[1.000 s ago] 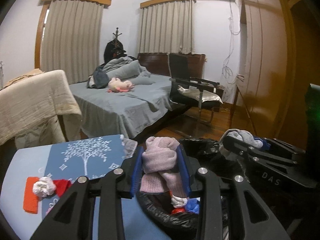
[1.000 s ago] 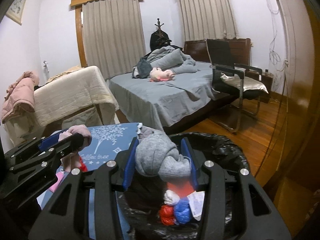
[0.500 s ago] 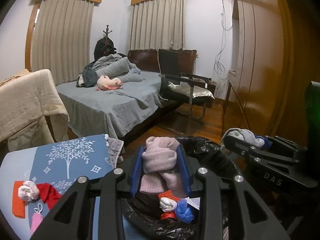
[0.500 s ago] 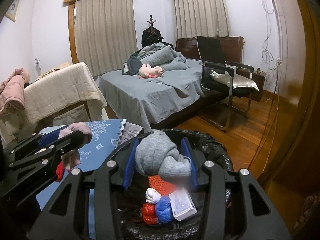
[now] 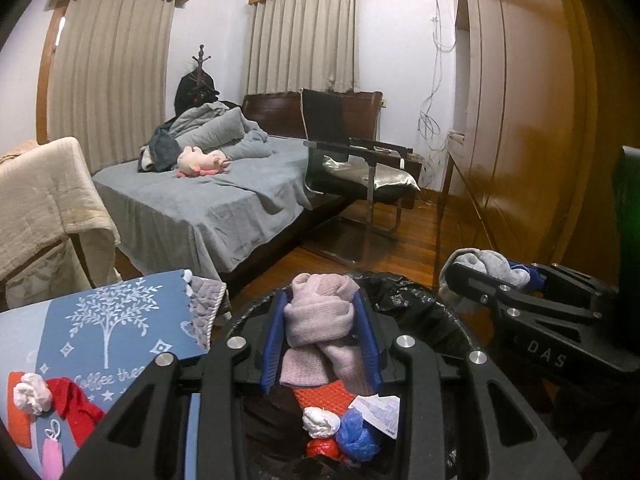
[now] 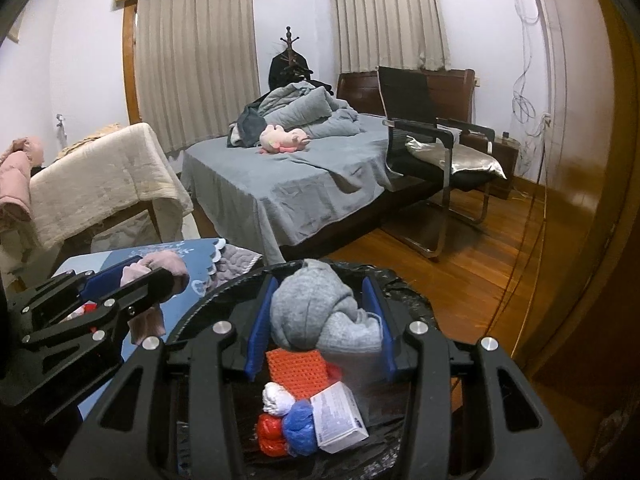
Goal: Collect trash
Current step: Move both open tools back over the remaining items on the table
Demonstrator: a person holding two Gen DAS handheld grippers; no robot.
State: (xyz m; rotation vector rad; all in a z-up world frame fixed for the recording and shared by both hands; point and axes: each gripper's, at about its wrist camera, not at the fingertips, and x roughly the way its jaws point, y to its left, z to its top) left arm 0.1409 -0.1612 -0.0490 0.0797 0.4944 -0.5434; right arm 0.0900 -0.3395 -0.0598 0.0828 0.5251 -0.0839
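Both tools loaded and over the bin (image 6: pixel 400 304) now. Left tool (image 5: pixel 320 340) is clamped on a pink sock roll (image 5: pixel 320 312), right tool (image 6: pixel 320 328) clamped on a grey sock roll (image 6: pixel 316 312), each wad squeezed tight btwn the blue pads.

Drop step, by the look of it. To do it well: keep both wads well inside the black liner rim, not on the edge, then open wide so the knit doesn't cling to the pads. The 2 tools sit close side by side, right one at 3 o'clock in the left view, so release w/o bumping each other.

Bin contents sit at 6 o'clock under the tools: orange mesh piece (image 6: pixel 296 372), white wad (image 6: pixel 276 398), red (image 6: pixel 272 434) and blue (image 6: pixel 300 422) bag balls, a small white carton (image 6: pixel 338 416). Socks look soft, bunched, no loose tails past the rim.

More left on the tabletop (image 5: pixel 24 332) at 8 o'clock in the left view: white wad on red cloth (image 5: pixel 76 400), orange bit, pink tag. Not done yet, I'd say.
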